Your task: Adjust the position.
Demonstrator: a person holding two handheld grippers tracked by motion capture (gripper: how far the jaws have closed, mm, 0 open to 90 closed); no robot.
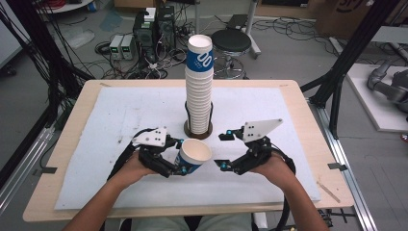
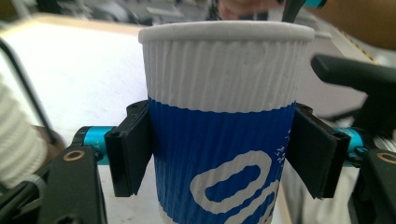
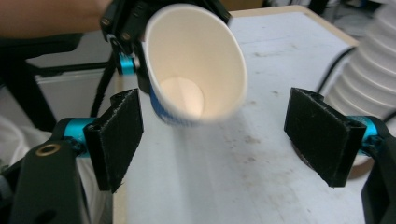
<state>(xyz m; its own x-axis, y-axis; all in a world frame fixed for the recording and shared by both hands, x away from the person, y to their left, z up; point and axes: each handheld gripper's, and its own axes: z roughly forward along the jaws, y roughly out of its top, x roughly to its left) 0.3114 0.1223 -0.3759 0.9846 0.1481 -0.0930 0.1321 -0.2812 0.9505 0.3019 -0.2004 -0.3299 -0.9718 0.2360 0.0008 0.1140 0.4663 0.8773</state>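
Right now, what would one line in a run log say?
left gripper: shut on paper cup, tilted | right gripper: open, apart from cup | cup stack: upright in holder

The cup stack stands on a holder at the middle of the mat, which covers most of the table. Just in front of it, a single cup sits tilted in the left claw, off the mat. The right claw is right of that cup, apart from it, with the cup's mouth facing it.

Even indoor light, slight motion blur
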